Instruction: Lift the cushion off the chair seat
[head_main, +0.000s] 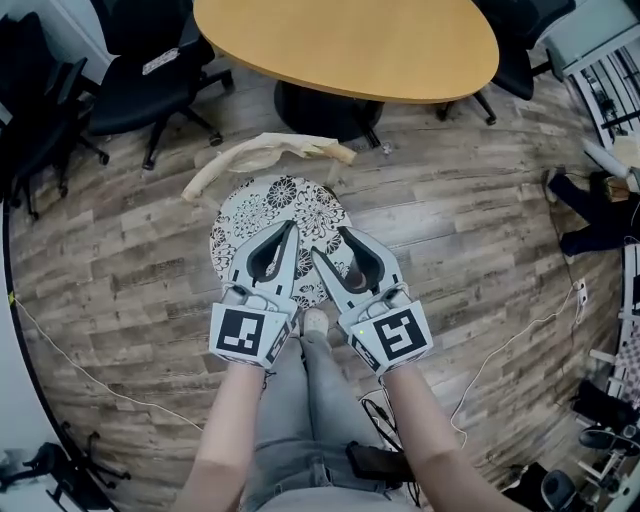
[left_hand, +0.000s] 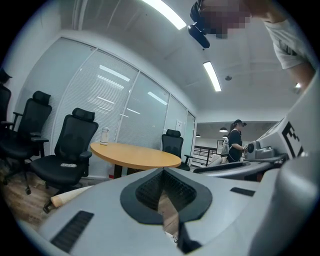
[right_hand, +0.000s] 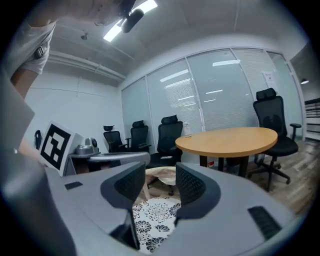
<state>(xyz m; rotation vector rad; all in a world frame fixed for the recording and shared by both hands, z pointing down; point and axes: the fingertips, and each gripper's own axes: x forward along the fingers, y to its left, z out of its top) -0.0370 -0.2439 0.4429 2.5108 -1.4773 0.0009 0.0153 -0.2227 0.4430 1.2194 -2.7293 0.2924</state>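
Hovering over floral cushion (head_main: 300, 200): left tool (head_main: 286, 238) closed, right tool (head_main: 332, 245) parted

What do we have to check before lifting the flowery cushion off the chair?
1. The cushion lies flat on the chair: ok.
2. The fingers of the right gripper are apart: ok.
3. The fingers of the left gripper are apart: not ok, they are together.
4. A gripper holds the cushion's edge: not ok, neither does.
5. The cushion is free, not tied to the chair: cannot tell.
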